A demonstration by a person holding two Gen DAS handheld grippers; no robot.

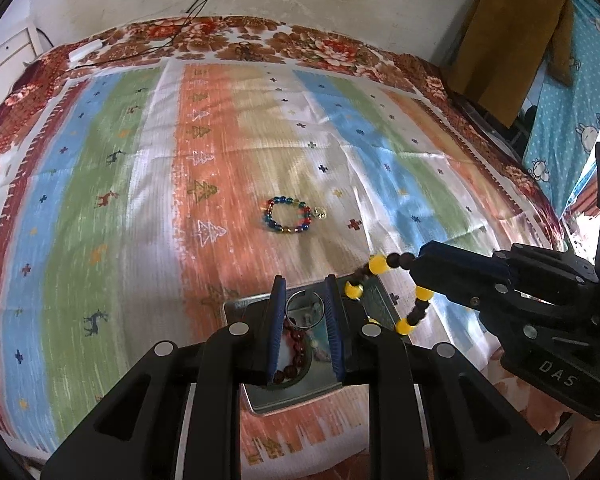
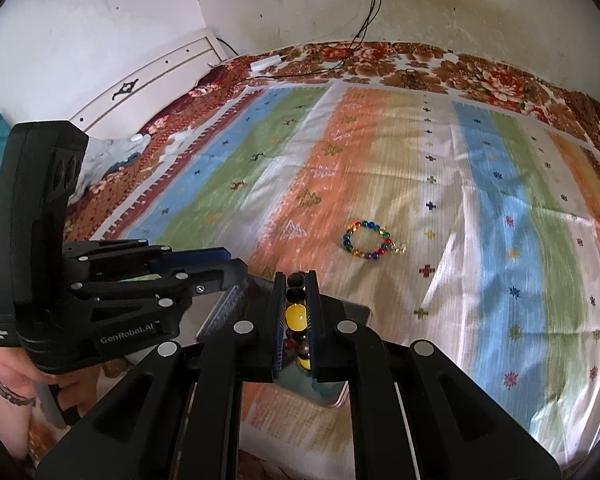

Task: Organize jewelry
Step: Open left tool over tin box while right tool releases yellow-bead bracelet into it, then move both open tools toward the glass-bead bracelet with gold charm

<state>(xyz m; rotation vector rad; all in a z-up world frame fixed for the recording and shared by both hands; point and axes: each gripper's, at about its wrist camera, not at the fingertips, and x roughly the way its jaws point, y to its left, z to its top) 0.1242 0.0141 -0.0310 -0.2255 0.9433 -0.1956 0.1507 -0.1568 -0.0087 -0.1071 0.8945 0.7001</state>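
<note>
A metal tin [image 1: 284, 400] lies on the striped cloth near me, with a dark red bead bracelet [image 1: 294, 360] inside. My left gripper [image 1: 305, 284] hovers over the tin and is shut on a silver ring [image 1: 305, 309]. My right gripper [image 2: 297, 280] is shut on a yellow-and-dark bead bracelet [image 2: 296, 316], which hangs over the tin's right edge in the left wrist view [image 1: 380, 266]. A multicoloured bead bracelet [image 1: 289, 215] with a small gold charm lies farther out on the cloth; it also shows in the right wrist view [image 2: 367, 240].
The striped cloth [image 1: 140, 200] covers a bed with a floral blanket [image 1: 260, 36] at its far edge. Black cables [image 2: 364, 20] and a white adapter [image 2: 266, 62] lie near the wall. A brown garment [image 1: 512, 32] hangs at the right. A white headboard [image 2: 148, 80] stands at the left.
</note>
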